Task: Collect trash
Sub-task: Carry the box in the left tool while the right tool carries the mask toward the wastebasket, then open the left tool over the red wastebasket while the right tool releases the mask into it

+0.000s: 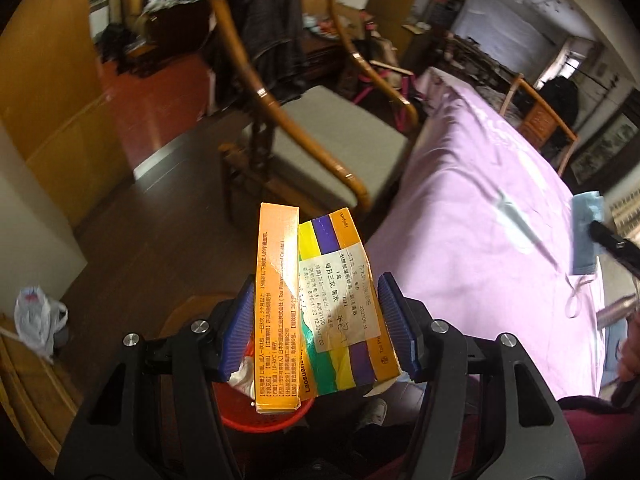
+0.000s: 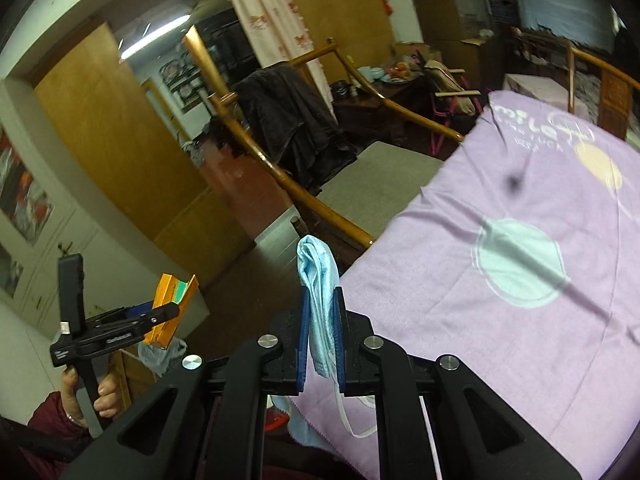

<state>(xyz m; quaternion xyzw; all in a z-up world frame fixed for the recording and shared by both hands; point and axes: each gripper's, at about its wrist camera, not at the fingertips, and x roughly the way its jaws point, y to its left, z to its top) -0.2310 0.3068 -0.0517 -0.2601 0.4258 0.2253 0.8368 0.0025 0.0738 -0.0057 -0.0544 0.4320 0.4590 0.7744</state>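
My left gripper (image 1: pixel 316 320) is shut on a crushed orange medicine box (image 1: pixel 316 304) with yellow, green and purple stripes and a white label. It holds the box in the air above a red bin (image 1: pixel 264 420) that shows below the jaws. The box (image 2: pixel 172 308) and left gripper also show at the left of the right wrist view. My right gripper (image 2: pixel 320 332) is shut on a light blue face mask (image 2: pixel 318 280), whose white ear loops hang down. The mask (image 1: pixel 586 236) also shows at the right edge of the left wrist view, over the table.
A table with a lilac cloth (image 2: pixel 500 280) fills the right side. A wooden armchair with a grey cushion (image 1: pixel 320 136) and a dark garment on its back stands beyond it. A white plastic bag (image 1: pixel 36 320) lies on the dark floor at left.
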